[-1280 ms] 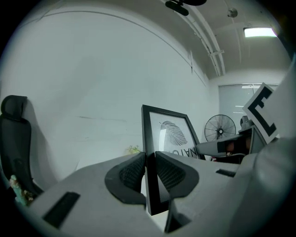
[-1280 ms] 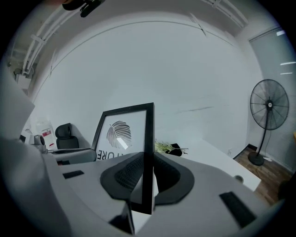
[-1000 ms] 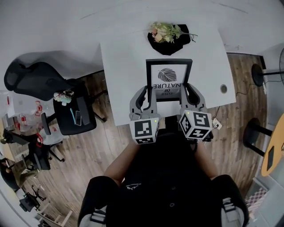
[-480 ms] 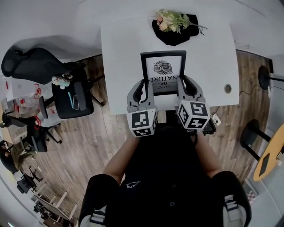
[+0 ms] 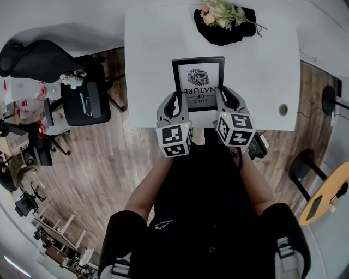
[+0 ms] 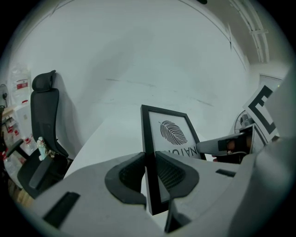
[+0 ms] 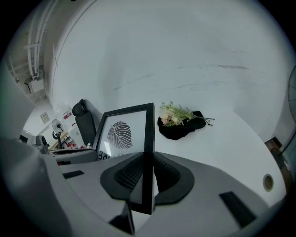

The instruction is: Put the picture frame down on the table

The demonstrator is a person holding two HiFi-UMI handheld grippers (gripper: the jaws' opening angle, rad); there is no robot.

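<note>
- Gripping the picture frame [image 5: 198,84] from both sides, the two grippers hold it over the near half of the white table [image 5: 147,65].
- The left gripper [image 5: 176,108] is clenched on the frame's left black edge. In the left gripper view the fingers [image 6: 127,176] press that edge between their ribbed pads, with the frame's lower corner showing just beneath them.
- The right gripper [image 5: 221,101] is clamped the same way on the right edge. In the right gripper view its fingers [image 7: 167,173] meet on the thin black moulding, seen edge-on.
- The frame stands close to upright. Its print is a dark leaf above lettering, and the lettering reads upside down from the head view.
- No view settles whether the frame's bottom edge touches the table or hangs just above it.
- At 12 to 1 o'clock from the frame, well apart from it at the table's far edge, a small bunch of flowers [image 5: 223,12] lies on a black cloth [image 5: 218,35].
- At 3 o'clock from the right gripper a round hole [image 5: 283,109] sits in the table — near its right end.
- At 9 o'clock from the table, black office chairs [image 5: 84,101] stand on the wooden floor [image 5: 125,163].
</note>
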